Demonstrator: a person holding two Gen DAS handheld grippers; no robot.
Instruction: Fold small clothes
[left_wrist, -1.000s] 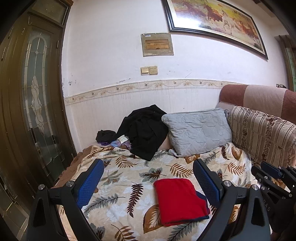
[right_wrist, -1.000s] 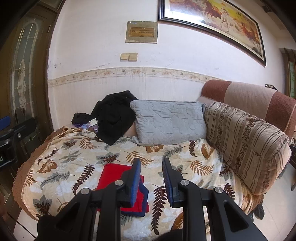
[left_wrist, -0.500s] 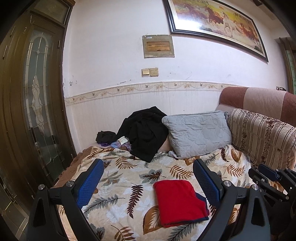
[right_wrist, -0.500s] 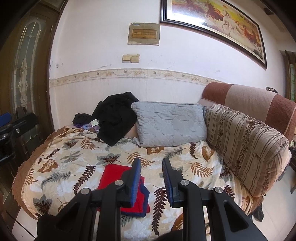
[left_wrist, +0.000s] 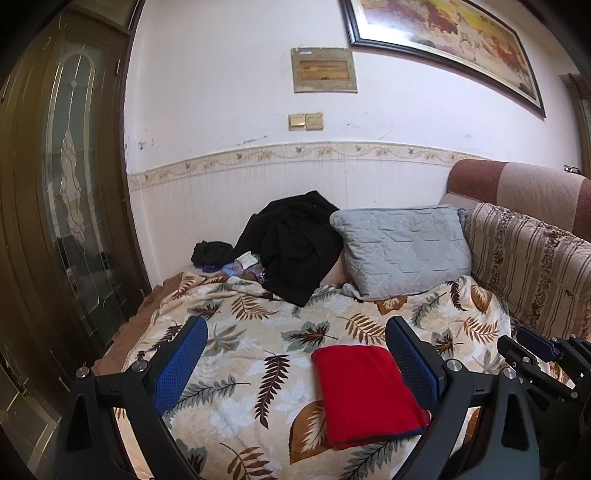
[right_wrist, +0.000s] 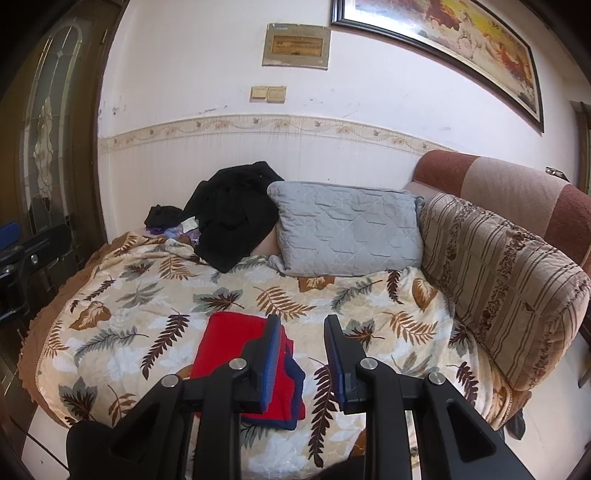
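Observation:
A folded red garment with a dark blue edge (left_wrist: 364, 391) lies flat on the leaf-patterned blanket (left_wrist: 258, 332) near its front edge; it also shows in the right wrist view (right_wrist: 229, 350). My left gripper (left_wrist: 295, 363) is wide open and empty, held above and in front of the garment. My right gripper (right_wrist: 302, 360) is held above the garment's right edge with a narrow gap between its blue pads, holding nothing. The right gripper also shows at the right edge of the left wrist view (left_wrist: 535, 354).
A pile of black clothes (left_wrist: 295, 243) and a grey pillow (left_wrist: 402, 247) lie at the back of the sofa bed. A striped cushion (right_wrist: 498, 288) lines the right side. A wooden glass door (left_wrist: 62, 221) stands on the left. The blanket (right_wrist: 147, 295) hangs over the front edge.
Both grippers have drifted slightly back and up from the bed; the garment lies still. Neither gripper's opening has changed.

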